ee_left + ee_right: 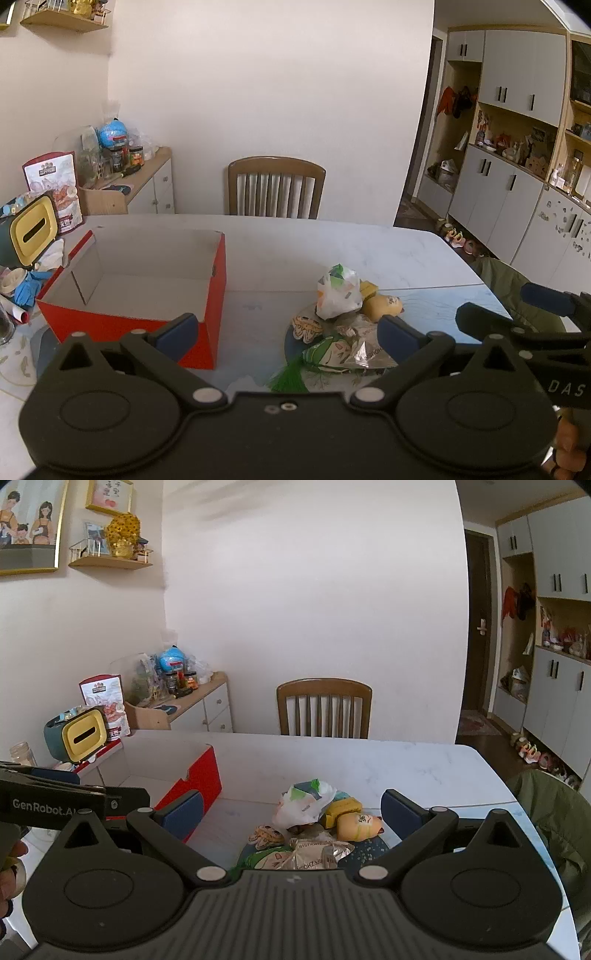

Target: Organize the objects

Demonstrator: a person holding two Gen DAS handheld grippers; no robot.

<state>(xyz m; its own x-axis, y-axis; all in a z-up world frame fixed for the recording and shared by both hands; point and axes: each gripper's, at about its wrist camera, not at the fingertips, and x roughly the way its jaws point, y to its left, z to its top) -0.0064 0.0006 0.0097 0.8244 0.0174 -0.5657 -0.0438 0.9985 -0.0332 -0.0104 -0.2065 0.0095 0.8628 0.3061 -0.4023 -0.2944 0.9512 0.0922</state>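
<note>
An empty red cardboard box (133, 325) (199, 779) with a white inside stands open on the white table, left of a heap of small things. The heap holds a white plastic bag (338, 293) (304, 803), a yellow plush toy (382, 306) (358, 825), a flat tiger-face toy (306, 328) (264, 836), a silver snack packet (364, 350) (317, 854) and a green pouch with a tassel (295, 373). My left gripper (288, 332) hovers open in front of the box and heap. My right gripper (291, 812) is open just before the heap, nothing between its fingers.
A wooden chair (275, 186) (325, 709) stands at the table's far side. A yellow-fronted tissue holder (31, 230) (83, 734), snack bag and blue gloves (27, 290) crowd the left edge. An olive jacket (546, 812) hangs at the right. Cabinets line the right wall.
</note>
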